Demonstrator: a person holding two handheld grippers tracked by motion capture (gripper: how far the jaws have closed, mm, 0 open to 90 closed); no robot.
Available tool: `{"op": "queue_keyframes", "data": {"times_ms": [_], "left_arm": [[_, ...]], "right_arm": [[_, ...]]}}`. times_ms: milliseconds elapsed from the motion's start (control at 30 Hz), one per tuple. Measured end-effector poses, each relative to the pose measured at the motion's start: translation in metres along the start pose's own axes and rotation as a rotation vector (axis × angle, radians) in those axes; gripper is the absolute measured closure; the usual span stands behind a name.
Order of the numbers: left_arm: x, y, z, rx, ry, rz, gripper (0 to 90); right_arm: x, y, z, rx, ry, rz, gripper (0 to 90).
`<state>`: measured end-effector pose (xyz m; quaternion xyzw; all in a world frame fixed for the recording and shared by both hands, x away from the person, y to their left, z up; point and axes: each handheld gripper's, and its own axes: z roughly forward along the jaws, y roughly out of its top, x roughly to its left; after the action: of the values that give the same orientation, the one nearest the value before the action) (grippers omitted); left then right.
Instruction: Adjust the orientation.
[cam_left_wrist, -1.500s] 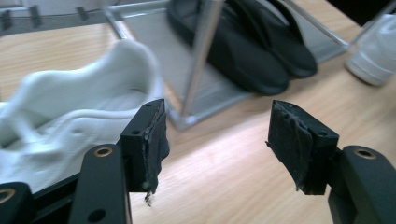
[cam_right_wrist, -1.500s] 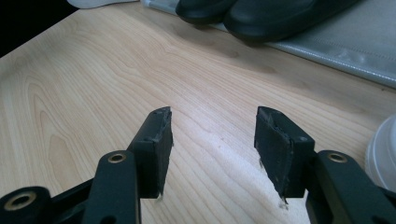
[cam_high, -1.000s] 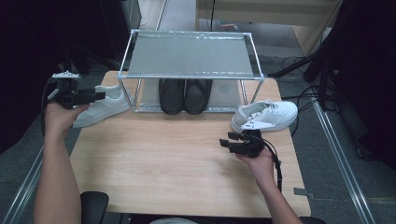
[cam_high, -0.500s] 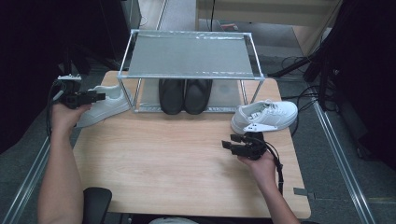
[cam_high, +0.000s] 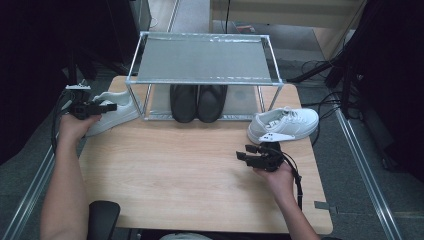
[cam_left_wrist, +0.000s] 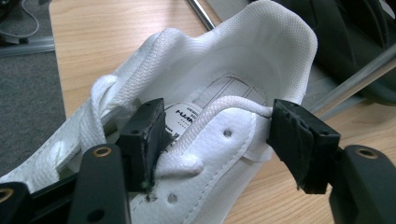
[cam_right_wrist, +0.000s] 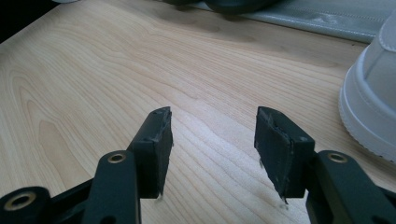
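White sneakers: two, plus two black shoes (cam_high: 197, 102) under the rack (cam_high: 202, 60). Left sneaker (cam_high: 112, 107) far-left at left gripper (cam_high: 107, 106); right sneaker (cam_high: 283, 124) just beyond right gripper (cam_high: 242, 156). Left gripper view: jaws wide, straddling the sneaker's (cam_left_wrist: 205, 116) collar side. Right gripper view: jaws wide over bare wood, sneaker (cam_right_wrist: 373, 102) at right.

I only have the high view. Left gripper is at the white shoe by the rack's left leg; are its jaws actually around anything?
Observer: The left gripper is open, straddling the left shoe's side wall; one jaw sits inside the opening.
Operator: Is a lace in the way?
Observer: A lace runs across between the jaws.
Operator: And the right gripper?
Observer: The right gripper is open over bare table, the right shoe off to one side.
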<state>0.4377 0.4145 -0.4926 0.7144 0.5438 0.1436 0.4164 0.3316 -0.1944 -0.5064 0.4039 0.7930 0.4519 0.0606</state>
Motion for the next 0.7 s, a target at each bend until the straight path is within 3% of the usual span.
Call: {"op": "queue_keyframes", "data": {"times_ms": [167,400,567,700], "left_arm": [[0.000,-0.001,-0.002,0.012,-0.013,0.011,48.4],[-0.005,-0.003,-0.006,0.018,0.014,0.046,57.9],[-0.006,-0.003,-0.009,0.028,0.000,0.012,63.6],[-0.009,-0.003,-0.012,0.043,0.005,0.021,68.1]], "right_arm": [[0.000,0.000,0.001,0.000,0.000,-0.004,47.2],[0.000,0.001,-0.001,-0.011,-0.004,-0.010,47.2],[0.000,0.001,-0.001,-0.011,-0.004,-0.008,47.2],[0.000,0.002,-0.001,-0.015,-0.001,-0.007,47.2]]}}
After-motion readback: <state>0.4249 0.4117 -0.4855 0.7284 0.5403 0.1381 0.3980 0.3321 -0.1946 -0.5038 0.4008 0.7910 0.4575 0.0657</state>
